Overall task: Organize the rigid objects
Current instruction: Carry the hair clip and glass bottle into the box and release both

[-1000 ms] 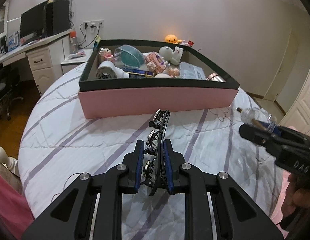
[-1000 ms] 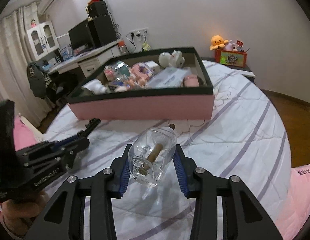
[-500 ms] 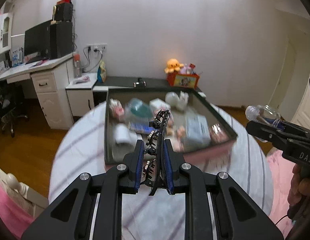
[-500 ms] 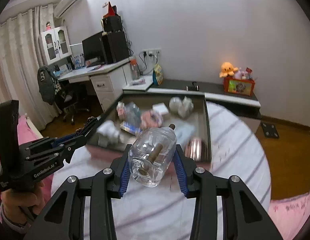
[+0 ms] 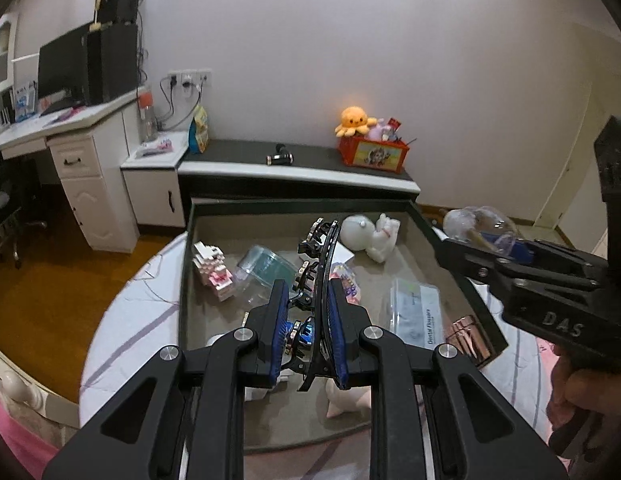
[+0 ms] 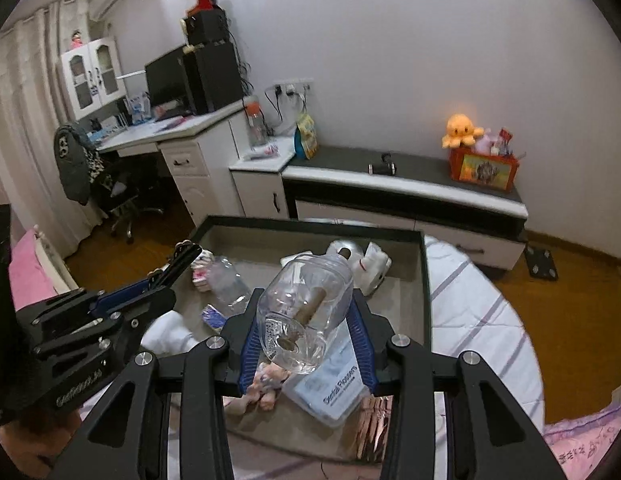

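My left gripper [image 5: 308,320] is shut on a black hair clip [image 5: 320,264] with studded teeth, held above the open box [image 5: 185,264]. It also shows in the right wrist view [image 6: 166,280]. My right gripper [image 6: 306,336] is shut on a clear glass bottle [image 6: 306,316] with a cork inside, held over the box [image 6: 426,280]. The bottle also shows in the left wrist view [image 5: 476,226]. The box holds a white plush toy [image 5: 370,236], a teal-lidded container [image 5: 266,270], a pink block figure [image 5: 212,270], a dental flosser pack [image 5: 416,314] and a copper-coloured item [image 5: 468,338].
The box rests on a round bed with a striped white cover [image 6: 482,320]. Behind it stand a low black-topped cabinet [image 5: 298,168], a white desk [image 5: 70,148] with a monitor, and an orange octopus plush [image 5: 352,120] on a red box. Wooden floor lies around.
Both grippers have risen and moved forward from low over the bed cover to above the box. Each still holds its object.
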`<state>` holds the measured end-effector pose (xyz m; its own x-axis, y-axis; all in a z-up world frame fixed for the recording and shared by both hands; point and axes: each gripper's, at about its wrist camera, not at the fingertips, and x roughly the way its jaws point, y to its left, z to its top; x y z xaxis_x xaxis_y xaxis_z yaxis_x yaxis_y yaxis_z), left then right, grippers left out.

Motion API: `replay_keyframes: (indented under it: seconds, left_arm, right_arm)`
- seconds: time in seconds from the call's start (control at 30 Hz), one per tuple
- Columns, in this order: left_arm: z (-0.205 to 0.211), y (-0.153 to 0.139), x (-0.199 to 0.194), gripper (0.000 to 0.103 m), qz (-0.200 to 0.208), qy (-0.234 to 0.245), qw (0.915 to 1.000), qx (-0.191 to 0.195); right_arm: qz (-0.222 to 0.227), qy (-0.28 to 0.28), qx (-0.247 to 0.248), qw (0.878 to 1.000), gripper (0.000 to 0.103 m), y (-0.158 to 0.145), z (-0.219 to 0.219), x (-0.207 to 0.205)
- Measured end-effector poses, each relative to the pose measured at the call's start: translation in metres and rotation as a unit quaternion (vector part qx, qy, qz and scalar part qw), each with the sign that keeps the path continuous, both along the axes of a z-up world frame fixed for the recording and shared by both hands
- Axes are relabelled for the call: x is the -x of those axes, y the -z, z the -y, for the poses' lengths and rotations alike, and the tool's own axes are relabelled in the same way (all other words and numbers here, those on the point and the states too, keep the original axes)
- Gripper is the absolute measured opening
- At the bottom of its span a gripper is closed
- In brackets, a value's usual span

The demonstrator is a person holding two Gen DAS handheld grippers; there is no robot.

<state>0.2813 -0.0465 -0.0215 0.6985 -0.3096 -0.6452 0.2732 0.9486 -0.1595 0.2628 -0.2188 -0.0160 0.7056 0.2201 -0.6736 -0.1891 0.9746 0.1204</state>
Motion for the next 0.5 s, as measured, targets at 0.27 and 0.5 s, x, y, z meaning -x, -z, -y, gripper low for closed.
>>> replay_keyframes:
  seconds: [0.27,0.5]
  left_arm:
    - [0.005,0.015,-0.016,0.020,-0.022,-0.012,0.9997,-0.009]
    - [0.002,0.012,-0.006,0.097,0.004,-0.036,0.9991,-0.022]
  right_arm:
    - [-0.013,0.008,-0.003,1.000,0.041,0.012,0.003,-0.014]
    - [-0.015,0.017,-0.025,0.999,0.078,0.019,0.010,-0.019]
